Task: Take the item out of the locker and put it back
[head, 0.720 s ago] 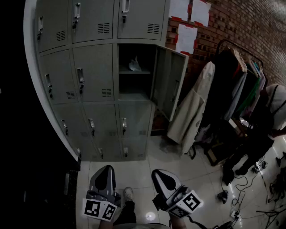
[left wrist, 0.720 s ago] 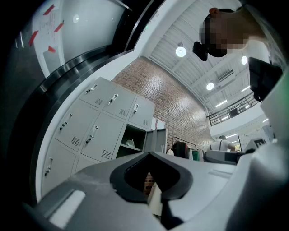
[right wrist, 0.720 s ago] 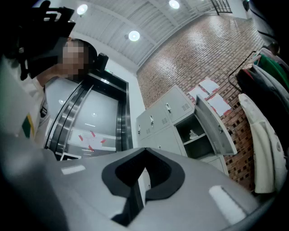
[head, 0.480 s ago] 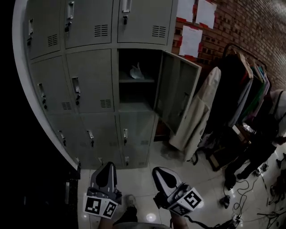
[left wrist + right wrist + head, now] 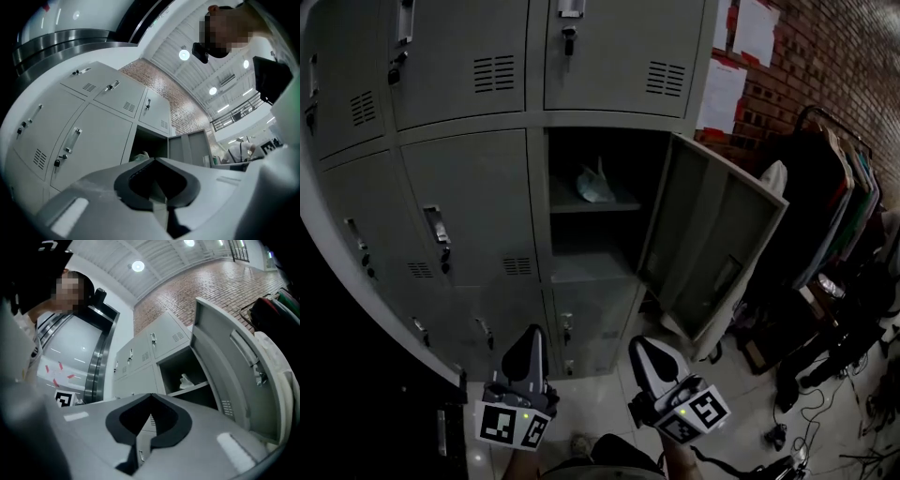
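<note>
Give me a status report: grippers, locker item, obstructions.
Left gripper and right gripper shut, empty, short of the lockers. Crumpled bag on the open locker's shelf. Door swung wide, path clear.

Pale crumpled item (image 5: pixel 596 184) sits on the open locker (image 5: pixel 623 157) shelf — upper one.

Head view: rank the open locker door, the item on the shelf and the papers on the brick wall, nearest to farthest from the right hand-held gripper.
From the right hand-held gripper:
1. open locker door, swung out, upper right.
2. item, on the shelf inside.
3. papers, high at right.
</note>
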